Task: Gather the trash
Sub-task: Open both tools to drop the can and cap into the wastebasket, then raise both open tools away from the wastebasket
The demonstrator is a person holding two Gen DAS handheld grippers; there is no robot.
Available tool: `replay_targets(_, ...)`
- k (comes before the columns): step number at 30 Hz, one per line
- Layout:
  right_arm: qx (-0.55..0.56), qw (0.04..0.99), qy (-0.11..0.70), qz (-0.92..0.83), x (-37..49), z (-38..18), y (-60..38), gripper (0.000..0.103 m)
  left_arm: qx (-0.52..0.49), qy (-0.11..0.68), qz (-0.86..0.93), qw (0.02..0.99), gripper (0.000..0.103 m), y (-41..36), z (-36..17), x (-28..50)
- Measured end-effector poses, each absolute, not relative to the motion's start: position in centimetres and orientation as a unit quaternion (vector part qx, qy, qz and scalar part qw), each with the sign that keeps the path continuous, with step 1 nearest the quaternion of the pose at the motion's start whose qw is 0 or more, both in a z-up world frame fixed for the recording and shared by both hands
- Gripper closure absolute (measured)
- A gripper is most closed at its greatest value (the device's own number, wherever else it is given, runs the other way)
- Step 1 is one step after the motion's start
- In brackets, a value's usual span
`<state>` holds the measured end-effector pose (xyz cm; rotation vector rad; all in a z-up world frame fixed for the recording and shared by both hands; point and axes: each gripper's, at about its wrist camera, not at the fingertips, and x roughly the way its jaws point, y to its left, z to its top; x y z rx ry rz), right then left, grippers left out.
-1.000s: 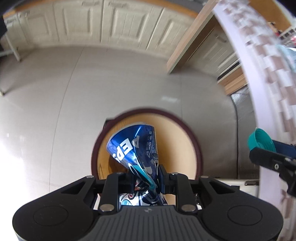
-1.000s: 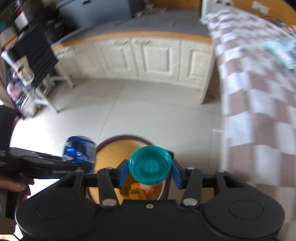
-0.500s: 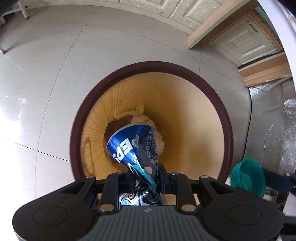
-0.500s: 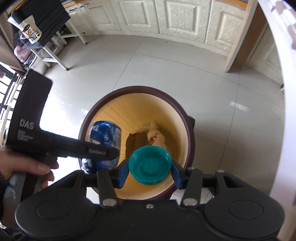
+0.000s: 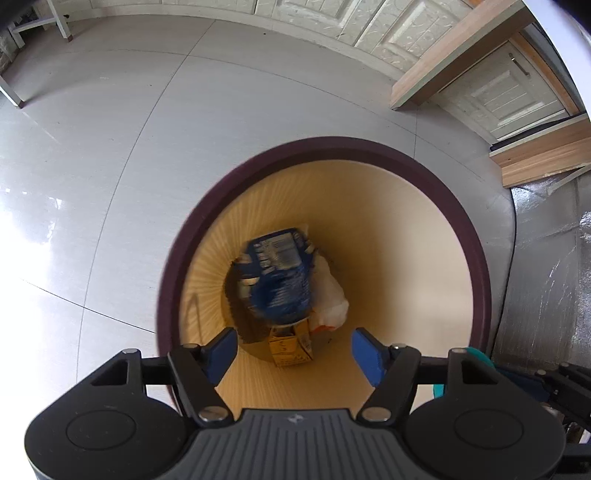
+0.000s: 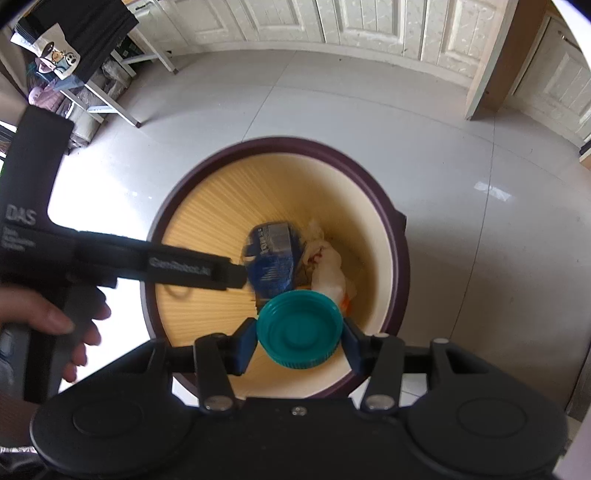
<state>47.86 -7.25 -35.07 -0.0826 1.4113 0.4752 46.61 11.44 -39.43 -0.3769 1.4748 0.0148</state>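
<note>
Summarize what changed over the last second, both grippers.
Both grippers came down over the trash bin. The left gripper let go of the crushed blue can; its jaws are opening with nothing between them, and the can, blurred, is down in the bin among the trash. Unchanged: the right gripper still clamps the teal lid.

A lived-in home, probably a kitchen or dining area. Glossy pale grey floor tiles [image 5: 110,155] below the grippers, cream panelled cabinet doors [image 6: 295,22] with light wooden trim [image 5: 454,51] ahead, a round dark-rimmed waste bin with a tan ribbed interior [image 6: 221,206] directly beneath, cluttered white-legged rack draped with dark cloth [image 6: 85,48] far left.
</note>
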Motion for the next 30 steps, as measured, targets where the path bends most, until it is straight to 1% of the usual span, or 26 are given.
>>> replay_targets(8, -0.035, 0.726, 0.65, 0.221, 47.8, -36.1, -7.1, 0.052, -0.16, 0.667, 0.008, 0.728, 0.034, 12.6, -38.6, 46.1)
replay_targets(9, -0.036, 0.724, 0.652, 0.222, 47.8, -36.2, -7.1, 0.05, -0.158, 0.668, 0.008, 0.727, 0.034, 12.5, -38.7, 46.4)
replay_targets(11, -0.038, 0.724, 0.653, 0.219, 47.8, -36.1, -7.1, 0.037, -0.153, 0.672, 0.01, 0.724, 0.034, 12.6, -38.7, 46.2)
replay_targets(13, -0.04, 0.727, 0.651, 0.216, 47.8, -35.9, -7.1, 0.033, -0.148, 0.675, 0.01, 0.723, 0.034, 12.4, -38.6, 46.1)
replay_targets(15, -0.039, 0.729, 0.65, 0.214, 47.7, -35.7, -7.3, 0.033, -0.147, 0.677, 0.009, 0.722, 0.033, 12.3, -38.5, 46.0)
replay_targets(20, -0.049, 0.73, 0.649, 0.206, 47.4, -35.3, -7.4, 0.032, -0.137, 0.681, -0.001, 0.719, 0.025, 12.0, -38.3, 45.6)
replay_targets(22, -0.053, 0.73, 0.65, 0.203, 47.3, -35.2, -7.6, 0.032, -0.138, 0.679, -0.003, 0.721, 0.023, 12.0, -38.1, 45.5)
replay_targets(25, -0.057, 0.733, 0.65, 0.191, 47.2, -34.8, -7.9, 0.028, -0.137, 0.676, -0.004, 0.724, 0.017, 12.1, -37.5, 45.2)
replay_targets(30, -0.036, 0.746, 0.647, 0.155, 47.4, -34.0, -9.0, 0.025, -0.132, 0.667, -0.008, 0.733, 0.016, 12.5, -36.0, 44.6)
